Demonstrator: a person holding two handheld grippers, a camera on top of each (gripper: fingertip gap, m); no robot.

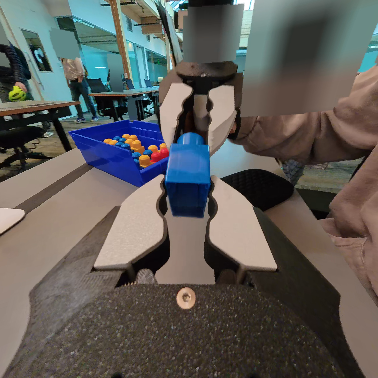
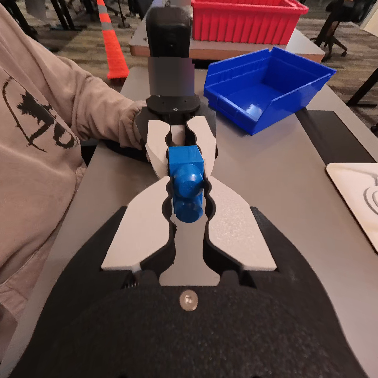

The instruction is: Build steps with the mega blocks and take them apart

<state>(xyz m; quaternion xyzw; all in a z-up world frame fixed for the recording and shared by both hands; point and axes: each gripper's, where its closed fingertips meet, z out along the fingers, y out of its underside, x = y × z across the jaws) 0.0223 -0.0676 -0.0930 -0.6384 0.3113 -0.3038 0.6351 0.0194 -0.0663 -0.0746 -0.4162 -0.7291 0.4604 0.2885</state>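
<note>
Left of my left jaws [image 1: 187, 196], a blue bin of blocks [image 1: 114, 155] sits on the grey desk [image 1: 61, 204], with dark desks, office chairs and standing people in the room beyond. Both jaws meet tip to tip, closed on one blue block [image 1: 187, 173], its studs pointing into my right jaws [image 2: 187, 196]. Right of those stand an empty blue bin [image 2: 286, 98], a red bin [image 2: 245, 22] behind, and an orange cone [image 2: 111, 41] on the floor.

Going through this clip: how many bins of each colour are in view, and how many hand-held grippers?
Blue bins: 2, the blue bin with blocks and the other blue bin
Red bins: 1, the red bin
Hand-held grippers: 2, left hand-held gripper, right hand-held gripper
Total: 5
</note>
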